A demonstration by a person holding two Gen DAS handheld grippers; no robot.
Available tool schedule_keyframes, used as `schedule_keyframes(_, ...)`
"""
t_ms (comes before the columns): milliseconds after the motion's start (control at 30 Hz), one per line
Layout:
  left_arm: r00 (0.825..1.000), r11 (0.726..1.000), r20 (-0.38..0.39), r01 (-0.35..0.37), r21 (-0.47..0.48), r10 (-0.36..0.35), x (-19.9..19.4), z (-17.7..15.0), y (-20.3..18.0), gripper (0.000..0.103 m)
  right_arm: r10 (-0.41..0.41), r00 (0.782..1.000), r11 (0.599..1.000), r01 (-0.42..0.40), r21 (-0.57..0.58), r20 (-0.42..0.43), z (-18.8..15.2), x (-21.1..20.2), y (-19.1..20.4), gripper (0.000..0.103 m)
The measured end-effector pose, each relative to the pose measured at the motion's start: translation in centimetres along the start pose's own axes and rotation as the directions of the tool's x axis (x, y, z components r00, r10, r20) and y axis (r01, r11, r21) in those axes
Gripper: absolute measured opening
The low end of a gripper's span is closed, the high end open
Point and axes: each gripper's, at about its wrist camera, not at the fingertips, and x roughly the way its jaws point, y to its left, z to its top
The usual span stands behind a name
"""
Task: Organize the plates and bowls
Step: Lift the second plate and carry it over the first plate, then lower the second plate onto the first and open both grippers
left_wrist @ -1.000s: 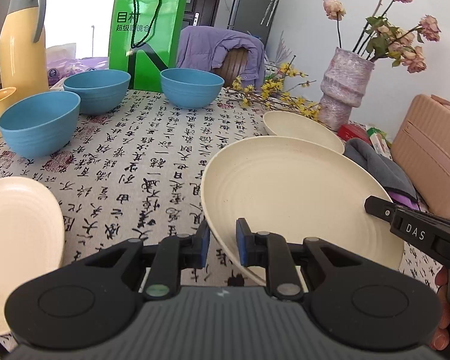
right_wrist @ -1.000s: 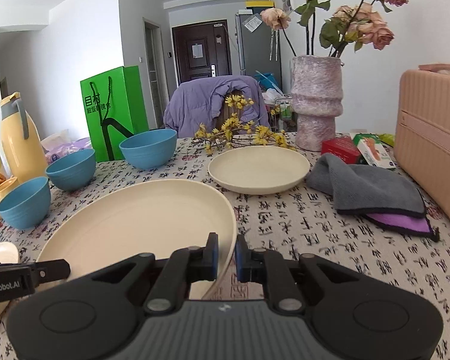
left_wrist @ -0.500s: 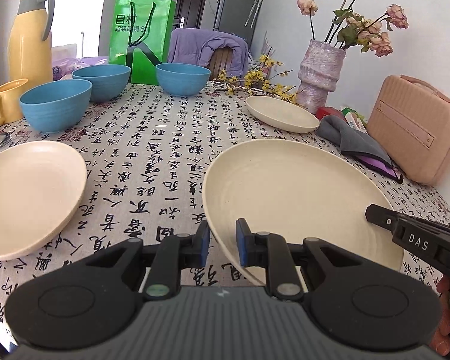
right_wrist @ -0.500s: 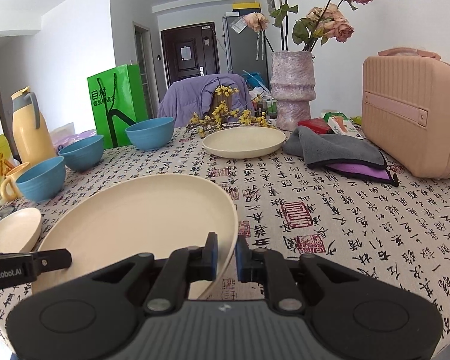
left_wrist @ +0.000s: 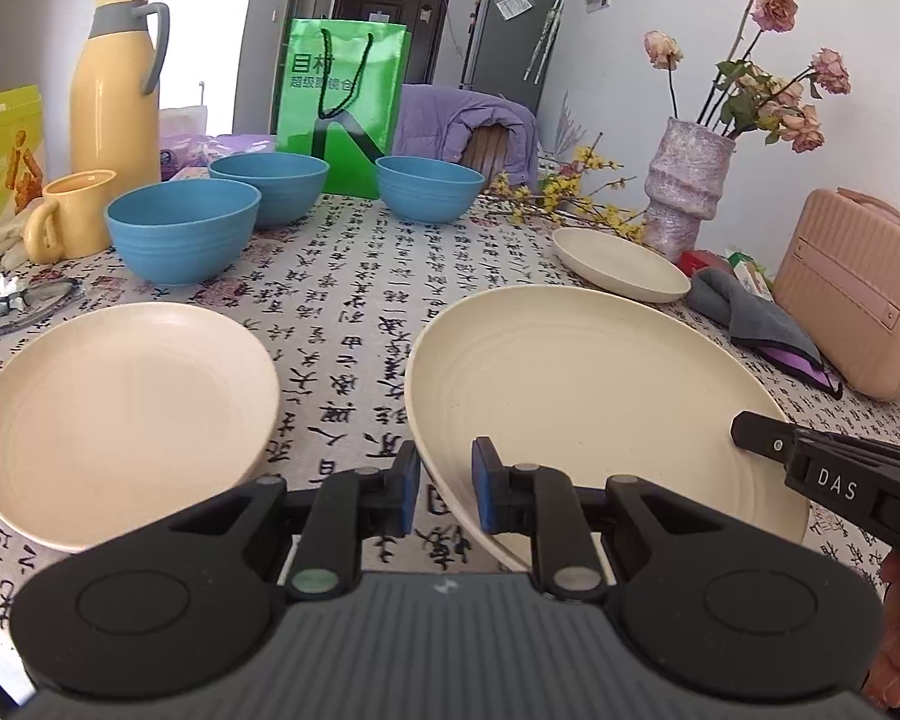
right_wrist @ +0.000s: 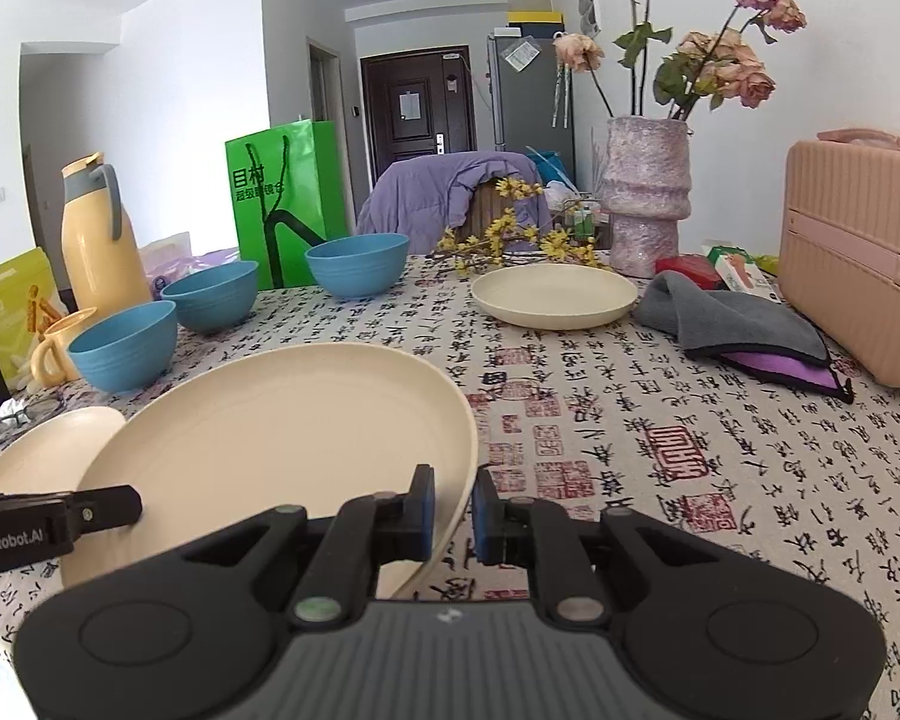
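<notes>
Here, plate [left_wrist: 588,402] rim between both grippers' fingers [right_wrist: 421,504]

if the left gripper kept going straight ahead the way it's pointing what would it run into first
It already has the big cream plate's rim between its jaws, so the left gripper would push that plate first. Beyond it the line runs over bare tablecloth toward the farthest blue bowl, though depth is hard to judge.

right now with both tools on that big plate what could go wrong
1. The big plate is carried by its rim alone, left tool on one edge and right tool on the opposite one; if either pulls away or twists, it could slip out.
2. The other plate lies close on the left, so a low swing that way could knock it.
3. The blue bowls stand just behind it and could be clipped too.
</notes>
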Motion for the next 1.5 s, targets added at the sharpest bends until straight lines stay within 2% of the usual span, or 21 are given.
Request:
schedule_keyframes(267,0.995,0.994,0.023,-0.094,-0.052,0.095,-0.6,1.2,7.0,0.018,0.098,0.995,0.993,-0.098,-0.063,-0.012,1.3,3.2,6.8,0.013)
schedule_keyframes(500,0.983,0.979,0.019,-0.182,-0.097,0.184,-1.1,1.5,13.4,0.019,0.187,0.981,0.974,-0.191,-0.120,-0.047,1.6,6.2,13.7,0.013)
schedule_keyframes(733,0.969,0.965,0.013,-0.242,-0.100,0.245,-1.2,1.7,17.4,0.019,0.238,0.968,0.955,-0.248,-0.160,-0.082,1.6,8.3,18.6,0.013)
schedule_keyframes(967,0.960,0.956,-0.003,-0.279,-0.087,0.280,-1.0,1.2,19.2,0.019,0.236,0.967,0.943,-0.251,-0.218,-0.094,0.8,9.0,21.5,0.014)
schedule_keyframes(1300,0.954,0.954,0.022,-0.297,-0.043,0.298,-1.3,0.7,19.2,0.022,0.210,0.972,0.934,-0.230,-0.273,-0.102,-0.1,9.2,22.6,0.018)
schedule_keyframes(1333,0.953,0.953,0.026,-0.302,-0.039,0.303,-1.4,0.7,19.1,0.023,0.209,0.972,0.933,-0.230,-0.278,-0.104,-0.2,9.1,22.6,0.018)
schedule_keyframes(1400,0.950,0.951,0.033,-0.309,-0.032,0.310,-1.7,0.7,18.9,0.036,0.221,0.968,0.927,-0.246,-0.284,-0.118,-0.3,9.2,22.7,0.019)
schedule_keyframes(1500,0.950,0.952,0.071,-0.305,-0.012,0.305,-2.5,0.9,18.5,0.044,0.220,0.968,0.917,-0.248,-0.311,-0.121,-0.7,9.1,23.1,0.020)
